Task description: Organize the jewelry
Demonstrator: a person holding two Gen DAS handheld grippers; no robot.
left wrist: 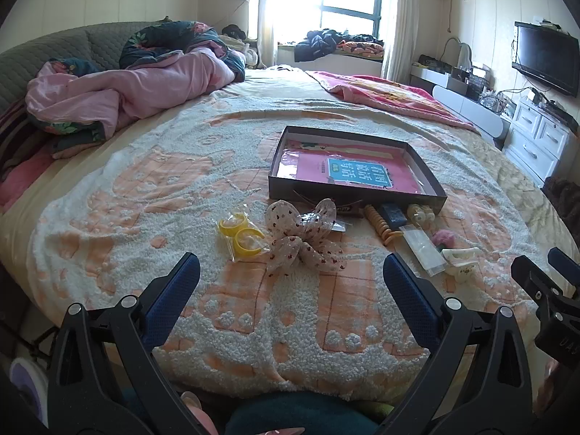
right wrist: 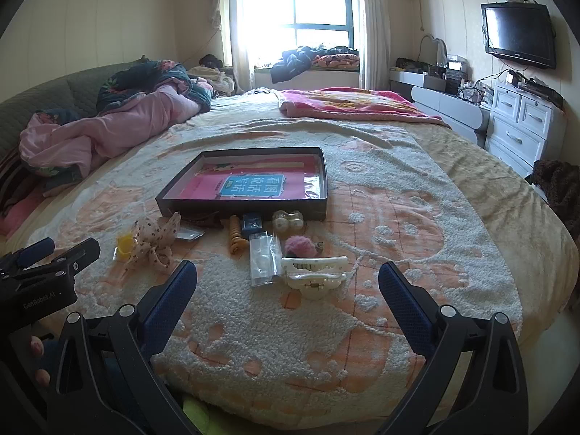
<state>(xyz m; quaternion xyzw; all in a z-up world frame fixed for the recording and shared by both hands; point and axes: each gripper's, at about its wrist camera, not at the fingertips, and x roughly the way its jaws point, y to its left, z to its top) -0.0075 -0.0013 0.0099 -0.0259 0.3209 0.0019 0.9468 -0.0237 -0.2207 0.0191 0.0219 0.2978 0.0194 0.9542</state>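
Hovering at the bed's edge, both tongs gape wide and empty.
Left tongs (left wrist: 290, 272) face the dotted bow (left wrist: 302, 233); right tongs (right wrist: 288, 284) face the white claw clip (right wrist: 313, 272); accessories lie scattered before the dark tray (right wrist: 243, 210), apparently awaiting sorting.

Hair accessories strewn on bedspread before shallow dark box (left wrist: 357, 166): dotted bow (left wrist: 308, 235), white claw clip (right wrist: 313, 272).
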